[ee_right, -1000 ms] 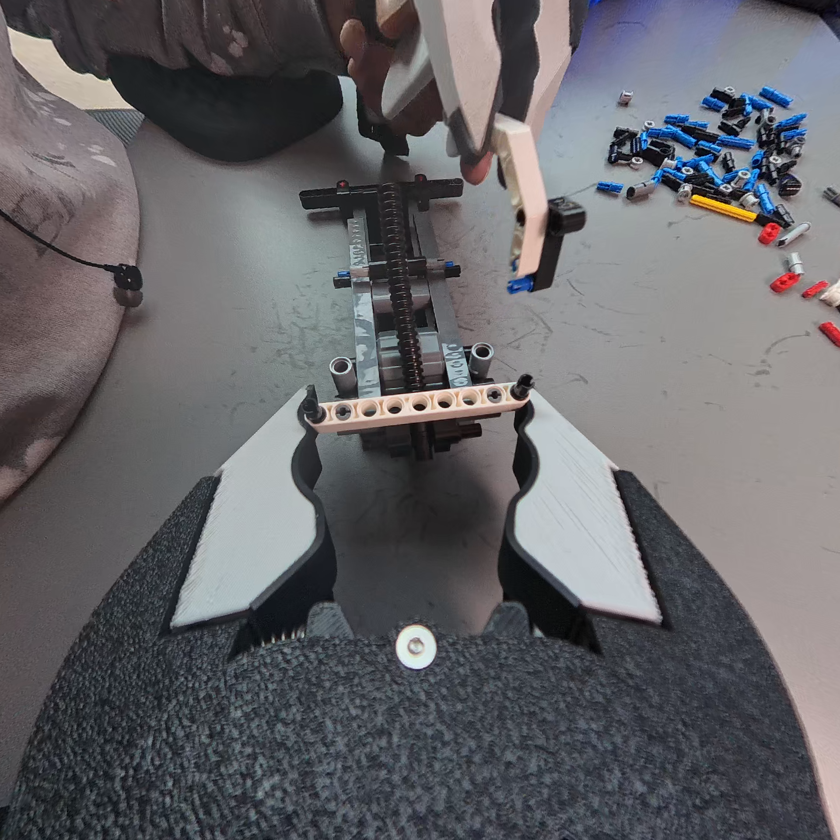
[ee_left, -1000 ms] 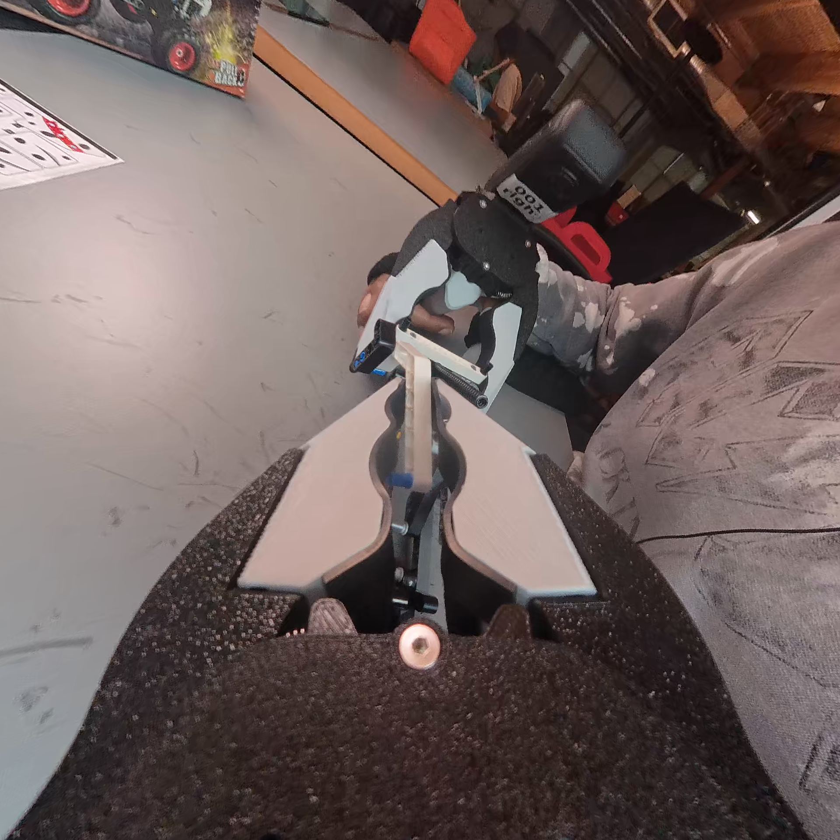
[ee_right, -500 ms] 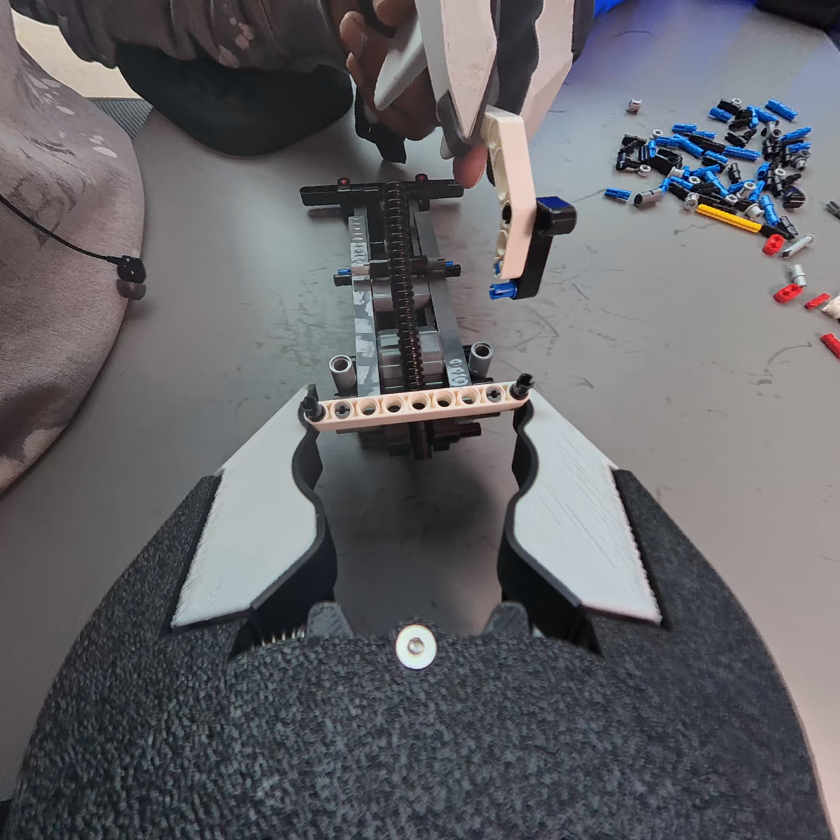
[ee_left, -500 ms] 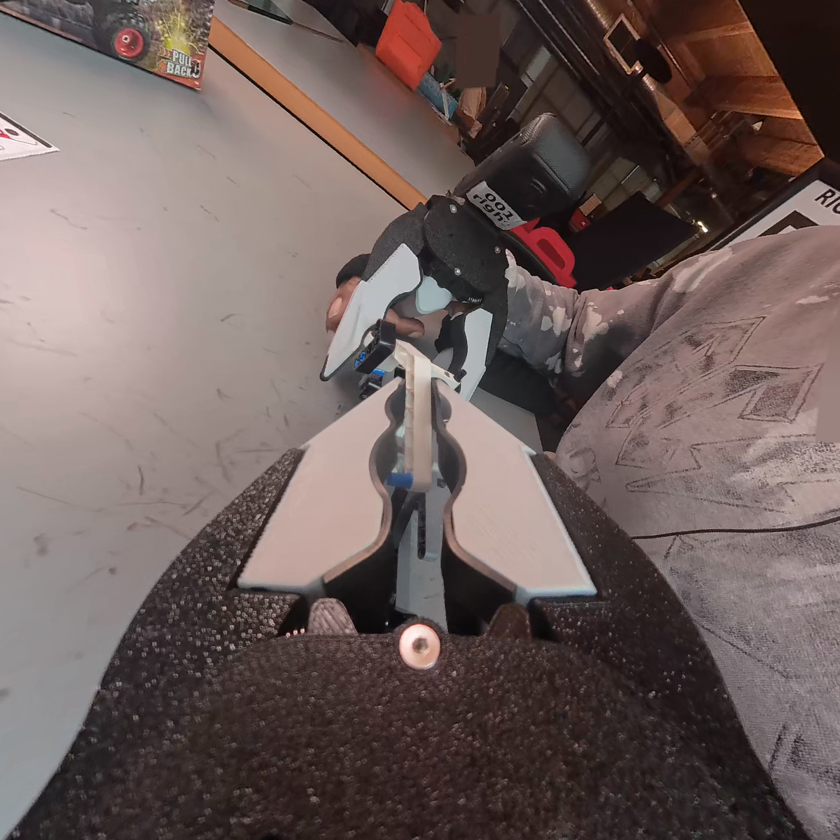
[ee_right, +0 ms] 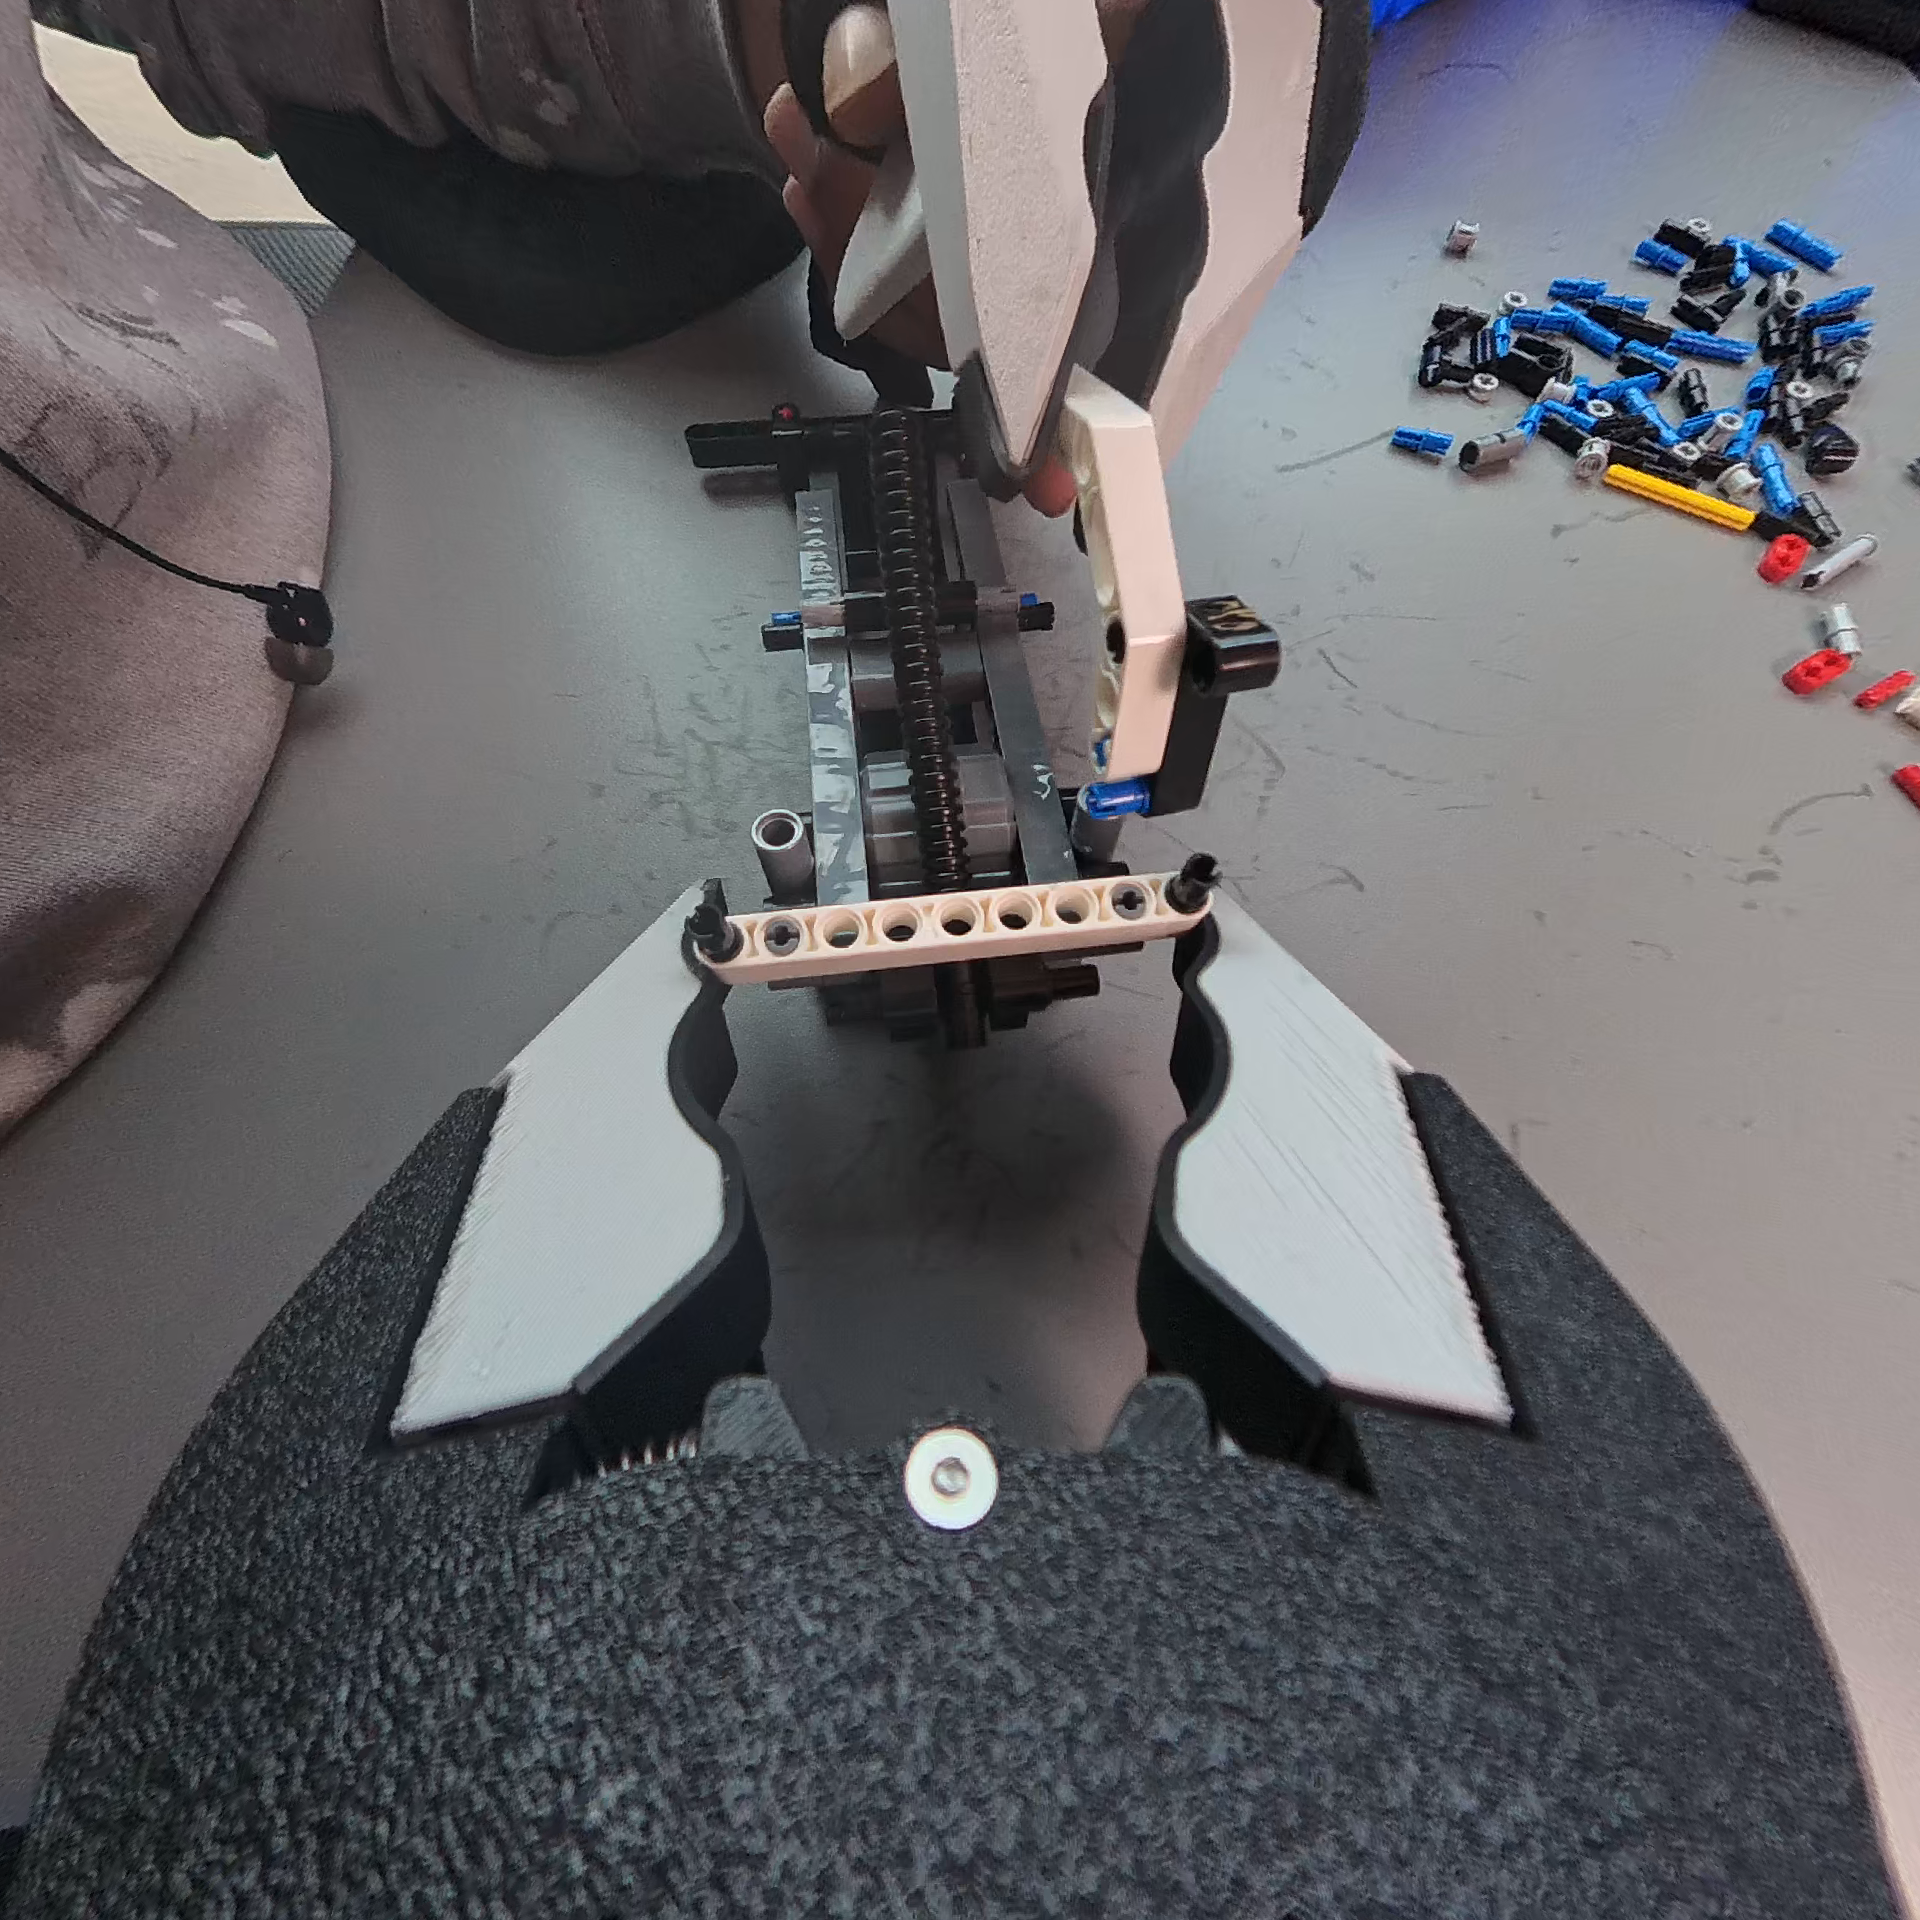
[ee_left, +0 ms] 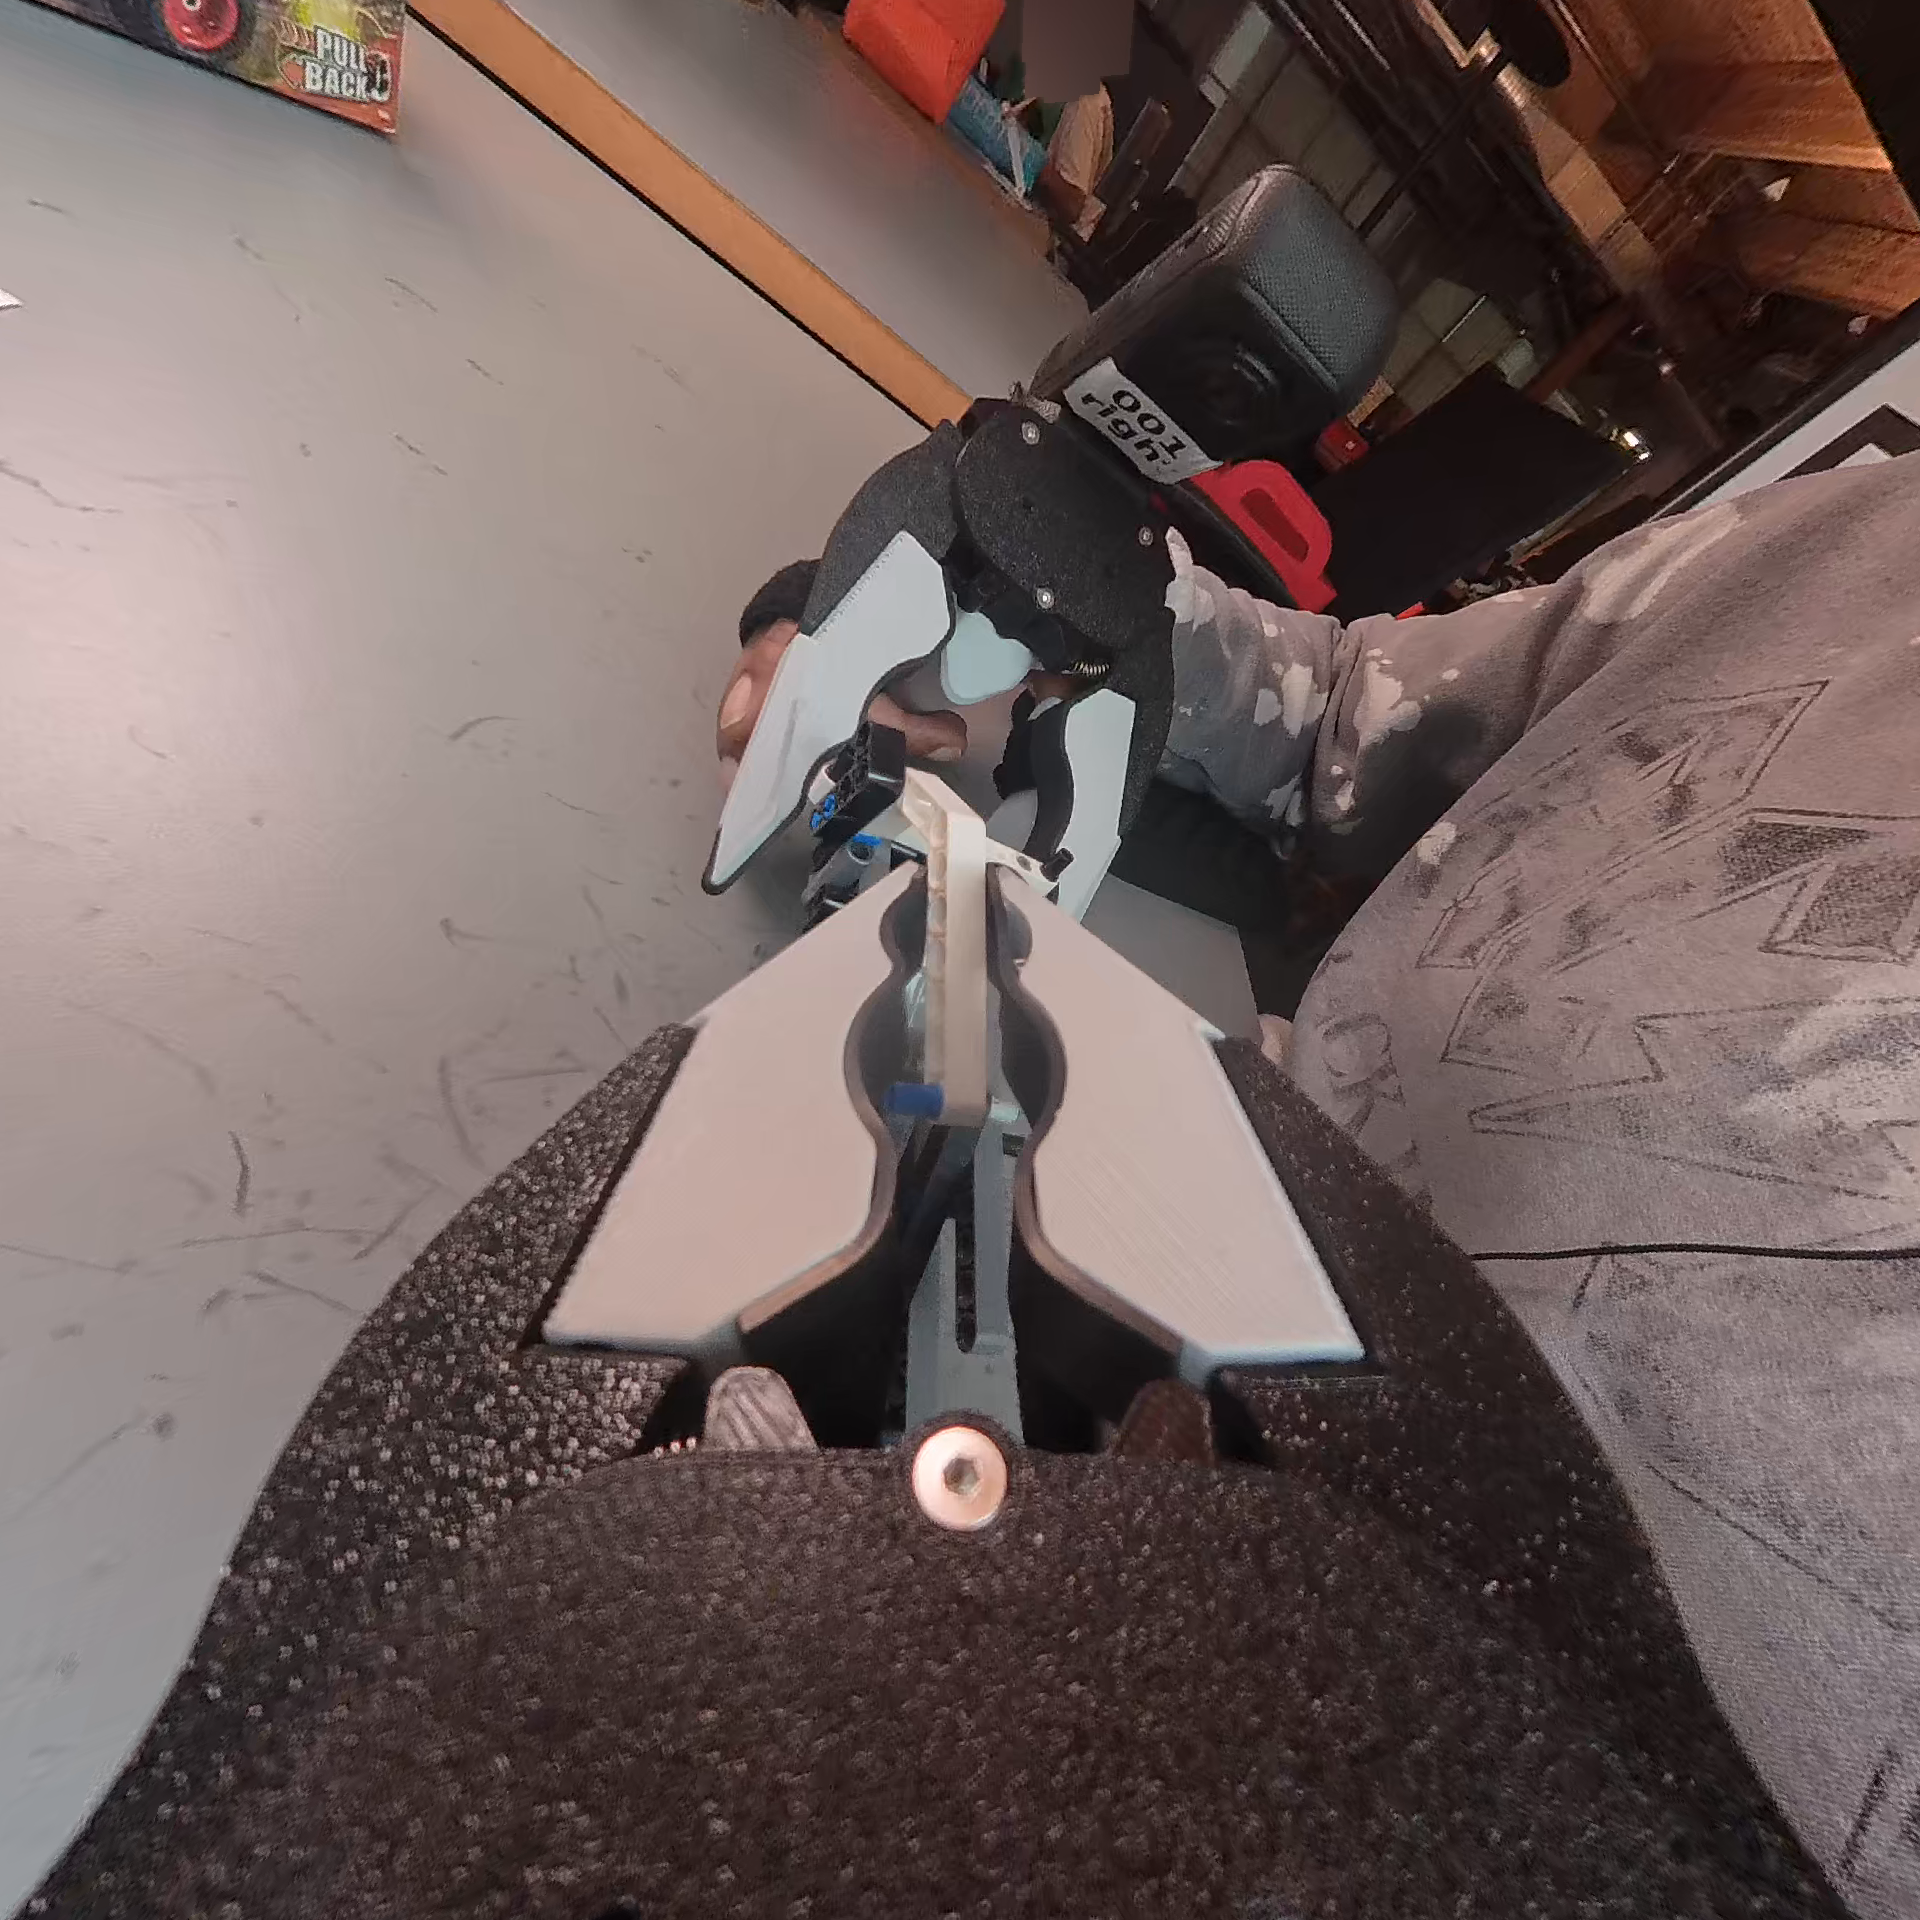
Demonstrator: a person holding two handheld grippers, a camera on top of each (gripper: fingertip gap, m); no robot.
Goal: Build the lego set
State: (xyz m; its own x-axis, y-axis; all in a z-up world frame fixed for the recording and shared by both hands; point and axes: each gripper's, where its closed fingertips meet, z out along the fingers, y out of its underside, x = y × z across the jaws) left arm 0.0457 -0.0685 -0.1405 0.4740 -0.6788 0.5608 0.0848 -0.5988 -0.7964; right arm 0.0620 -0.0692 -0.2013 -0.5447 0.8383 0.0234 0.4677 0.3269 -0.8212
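A long dark Lego chassis [ee_right: 935, 707] with a black spring along its middle lies on the grey table [ee_right: 1507, 987]. My right gripper [ee_right: 951, 925] is shut on the ends of its white cross beam [ee_right: 956, 920], which shows several holes. My left gripper [ee_right: 1039, 447] comes in from above, shut on a white beam [ee_right: 1132, 603] with a black connector [ee_right: 1216, 686] and a blue pin [ee_right: 1114, 798] at its low end. The pin hangs just above the chassis's right side, near a grey tube. In the left wrist view my left gripper [ee_left: 951, 883] pinches this beam [ee_left: 956, 997], with the right gripper [ee_left: 904, 831] beyond it.
A pile of blue, black and grey loose pieces [ee_right: 1662, 364] with a yellow axle [ee_right: 1678, 497] lies at the right, with red pieces [ee_right: 1818, 670] nearer. A person's grey sweatshirt [ee_left: 1610, 1039] fills the table edge. The set's box [ee_left: 301, 52] stands at the far table end. There is about 6 cm between the tips of the two grippers.
My left gripper has carried the white beam down and toward the chassis, so the blue pin now hangs close over its right side. The right gripper and chassis have held still.
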